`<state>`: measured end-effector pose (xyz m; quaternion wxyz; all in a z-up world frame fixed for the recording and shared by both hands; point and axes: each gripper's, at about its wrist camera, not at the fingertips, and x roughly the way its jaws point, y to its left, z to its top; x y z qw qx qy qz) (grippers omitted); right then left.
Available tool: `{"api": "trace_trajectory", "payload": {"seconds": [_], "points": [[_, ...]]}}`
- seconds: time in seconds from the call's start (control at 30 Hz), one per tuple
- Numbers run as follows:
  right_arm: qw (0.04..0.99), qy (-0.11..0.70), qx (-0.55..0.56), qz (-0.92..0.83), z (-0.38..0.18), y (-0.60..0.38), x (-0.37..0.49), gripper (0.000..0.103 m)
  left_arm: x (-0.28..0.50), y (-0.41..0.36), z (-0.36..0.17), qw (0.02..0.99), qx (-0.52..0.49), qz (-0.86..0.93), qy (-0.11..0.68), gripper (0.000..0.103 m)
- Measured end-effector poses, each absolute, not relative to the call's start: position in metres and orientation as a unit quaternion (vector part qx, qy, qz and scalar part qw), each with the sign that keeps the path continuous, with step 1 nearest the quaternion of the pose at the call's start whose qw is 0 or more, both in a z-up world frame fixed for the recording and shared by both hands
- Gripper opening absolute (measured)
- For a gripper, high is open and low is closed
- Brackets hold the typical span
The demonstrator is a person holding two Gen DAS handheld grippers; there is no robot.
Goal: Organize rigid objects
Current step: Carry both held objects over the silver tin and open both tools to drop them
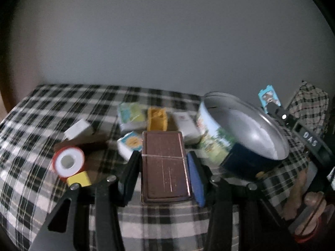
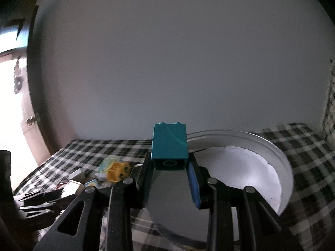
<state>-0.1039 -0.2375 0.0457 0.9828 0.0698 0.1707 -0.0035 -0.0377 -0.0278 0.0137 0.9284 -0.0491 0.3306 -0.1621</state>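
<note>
My left gripper [image 1: 164,163] is clamped on a brown case [image 1: 165,165], which sits between its pads at the centre of the left view, above the checked cloth [image 1: 41,115]. To the right of it stands a round tin [image 1: 236,138], open and tilted, with a printed wall and a bare metal inside. Left of centre lie a red-and-white roll [image 1: 68,162] and a yellow block [image 1: 79,179] just below it. Behind the case I see small white packets [image 1: 130,117] and a yellow brick [image 1: 157,119], blurred.

My right gripper [image 2: 169,164] is clenched on a teal brick [image 2: 169,146], held at the centre of the right view, studs at the top. Behind and to the right of it is the tin [image 2: 278,156], its white inside showing. At lower left in that view the yellow brick [image 2: 118,170] lies among the packets on the cloth [image 2: 309,156].
</note>
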Motion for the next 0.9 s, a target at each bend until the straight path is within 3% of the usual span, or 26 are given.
{"api": "trace_trajectory", "payload": {"seconds": [0.43,0.9], "points": [[0.983,0.151,0.068,-0.077,0.050,-0.277,-0.110,0.034,-0.023,-0.115,0.047,0.936,-0.012,-0.213,0.279,0.045],[0.964,0.180,0.069,-0.184,0.041,-0.349,-0.101,0.034,0.008,-0.206,0.035,0.920,0.015,-0.247,0.303,0.045]]}}
